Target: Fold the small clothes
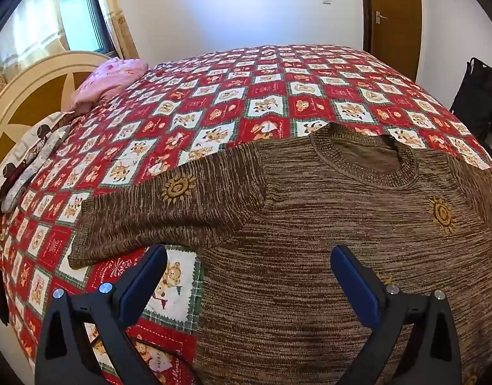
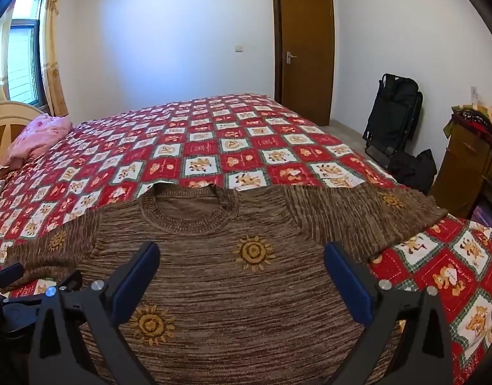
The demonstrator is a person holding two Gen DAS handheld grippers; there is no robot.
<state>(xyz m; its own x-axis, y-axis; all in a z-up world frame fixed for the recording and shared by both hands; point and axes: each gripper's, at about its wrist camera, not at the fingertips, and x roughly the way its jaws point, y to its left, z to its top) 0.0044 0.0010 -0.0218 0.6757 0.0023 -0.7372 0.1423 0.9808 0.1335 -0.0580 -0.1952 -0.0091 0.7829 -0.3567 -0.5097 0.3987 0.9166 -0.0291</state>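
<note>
A brown knitted sweater (image 1: 326,224) with yellow sun motifs lies flat, front up, on the bed, collar away from me. Its left sleeve (image 1: 169,211) is spread out to the left. In the right wrist view the sweater (image 2: 246,288) fills the foreground and its right sleeve (image 2: 368,218) reaches right. My left gripper (image 1: 249,272) is open and empty above the sweater's left side edge. My right gripper (image 2: 241,269) is open and empty above the chest. The left gripper's body shows at the left edge of the right wrist view (image 2: 21,288).
The bed has a red and white teddy-bear quilt (image 1: 246,96). A pink pillow (image 1: 108,80) and a cream headboard (image 1: 24,96) are at the left. A brown door (image 2: 303,51), a black folded chair (image 2: 393,112) and a wooden dresser (image 2: 467,163) stand at the right.
</note>
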